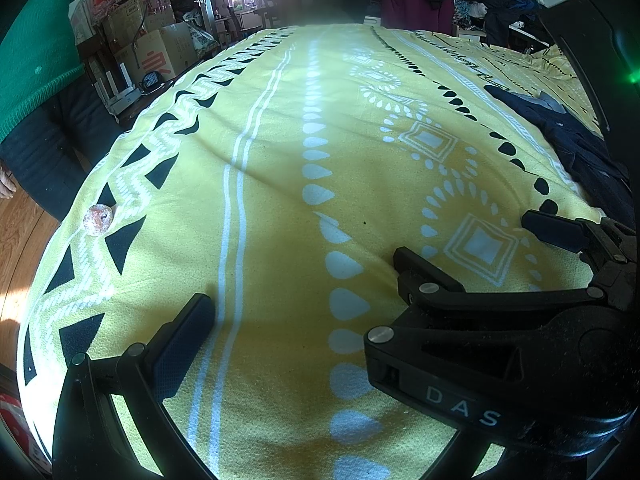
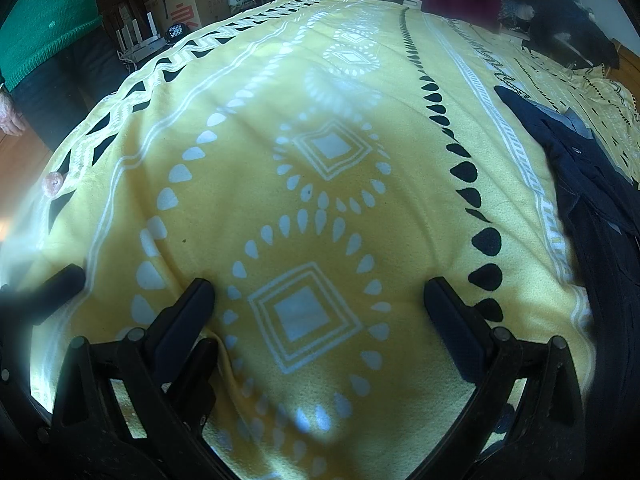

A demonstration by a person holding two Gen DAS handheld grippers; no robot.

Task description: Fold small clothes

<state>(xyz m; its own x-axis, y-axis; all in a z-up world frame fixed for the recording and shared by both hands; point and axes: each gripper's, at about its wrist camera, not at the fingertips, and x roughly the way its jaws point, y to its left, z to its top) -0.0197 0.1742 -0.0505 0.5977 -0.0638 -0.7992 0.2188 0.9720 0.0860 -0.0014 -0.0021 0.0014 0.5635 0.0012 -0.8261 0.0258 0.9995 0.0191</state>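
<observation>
Right wrist view: the right gripper [image 2: 320,304] hovers with its two black fingers spread wide apart and nothing between them, only the yellow patterned blanket [image 2: 280,100] with white diamonds and black teardrop rows showing in the gap. Just beside its left finger, a blurred black finger of the other tool pokes in from the lower left edge. Off to the right, well clear of both fingers, a dark navy garment [image 2: 592,184] with a paler grey lining lies crumpled along the blanket's right border.

In the left wrist view, the left gripper [image 1: 296,304] has one padded black finger [image 1: 180,344] visible at lower left; the right gripper's body, marked with white letters, crosses the lower right and covers the place where the other finger would be, so how far the left jaws stand open cannot be told. Nothing is seen held there. The same navy garment sits at the far right edge. Near the blanket's left edge rests a small round pinkish-white object [image 1: 97,220]. Beyond that edge stands a person in a green knitted sweater [image 1: 36,48] and dark trousers, with stacked cardboard boxes [image 1: 156,52] behind.
</observation>
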